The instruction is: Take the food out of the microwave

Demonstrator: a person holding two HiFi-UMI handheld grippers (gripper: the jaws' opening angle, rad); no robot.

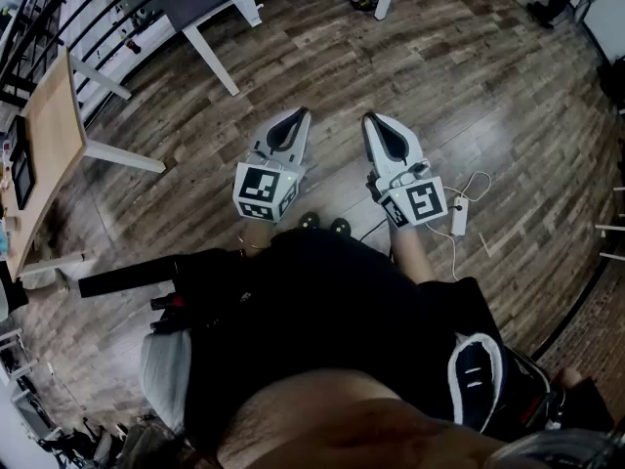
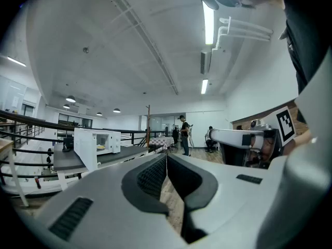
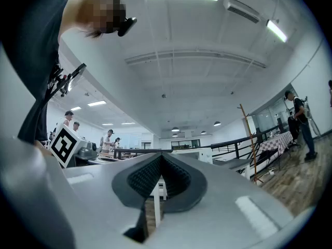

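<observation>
Approach is the step in hand, I judge: I must walk across the wood floor (image 1: 459,86) to the grey worktop (image 2: 67,162). There the white microwave (image 2: 98,141) stands back from the near edge, well apart from my left gripper (image 2: 166,158) and right gripper (image 3: 161,157), both closed on nothing. Something yellowish, likely the food (image 2: 100,147), sits inside.

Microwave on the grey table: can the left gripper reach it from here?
Probably not yet. The microwave stands well off beyond the left gripper, whose jaws are shut and empty. Nothing seems to block the way; the gripper just needs carrying closer.
</observation>
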